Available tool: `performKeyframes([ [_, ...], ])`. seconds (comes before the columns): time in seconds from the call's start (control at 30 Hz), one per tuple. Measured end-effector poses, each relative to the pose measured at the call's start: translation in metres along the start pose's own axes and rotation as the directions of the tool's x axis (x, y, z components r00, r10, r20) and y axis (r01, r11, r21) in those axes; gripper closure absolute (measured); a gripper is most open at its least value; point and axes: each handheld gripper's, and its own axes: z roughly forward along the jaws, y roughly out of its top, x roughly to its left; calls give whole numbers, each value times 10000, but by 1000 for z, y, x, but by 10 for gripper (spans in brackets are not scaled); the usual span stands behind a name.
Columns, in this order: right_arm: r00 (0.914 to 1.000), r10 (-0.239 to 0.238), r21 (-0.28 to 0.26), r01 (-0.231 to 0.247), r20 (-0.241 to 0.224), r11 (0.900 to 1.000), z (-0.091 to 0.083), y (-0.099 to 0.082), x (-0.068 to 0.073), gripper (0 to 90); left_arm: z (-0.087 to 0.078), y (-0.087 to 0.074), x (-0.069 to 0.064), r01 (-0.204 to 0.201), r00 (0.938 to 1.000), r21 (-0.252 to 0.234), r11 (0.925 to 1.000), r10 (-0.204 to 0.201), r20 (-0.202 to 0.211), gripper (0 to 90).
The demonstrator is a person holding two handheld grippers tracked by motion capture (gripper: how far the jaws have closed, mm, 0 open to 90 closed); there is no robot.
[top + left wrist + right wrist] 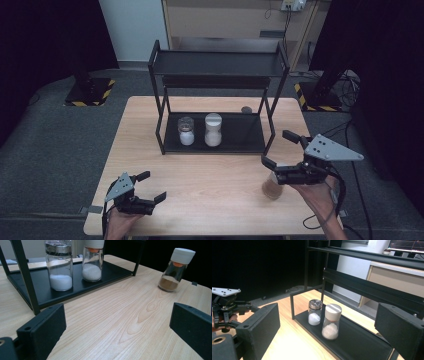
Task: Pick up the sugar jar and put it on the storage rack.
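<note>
Since the white-capped glass jar of brown powder (272,187) stands on the wooden table (210,175) just under my empty, spread right gripper (283,150), I should lower squarely around its body before closing; my left gripper (150,186) also gapes empty.

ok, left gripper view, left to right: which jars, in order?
Metal-lidded jar of white powder → white-capped jar of white grains, both on the black rack's bottom shelf → white-capped jar of brown powder, tilted, on the bare table.
</note>
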Motion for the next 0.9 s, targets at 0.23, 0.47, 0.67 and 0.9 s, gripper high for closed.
performKeyframes([
  [0.23,9990,100,-64,-97,445,9999,-22,-17,5,66,-1,0,-1,-25,10000,-51,10000,25,-32,0],
  [0.47,9973,263,39,-267,689,9996,-35,-40,8,66,-1,0,-1,-45,10000,-62,10000,45,-45,0],
  [0.67,9935,490,159,-509,1024,9986,-42,-60,8,66,-2,0,-2,-56,10000,-93,9999,56,-77,0],
  [0.9,9893,555,322,-604,1346,9977,-47,-89,11,66,-2,-1,-2,-62,9999,-137,9999,61,-88,0],
])
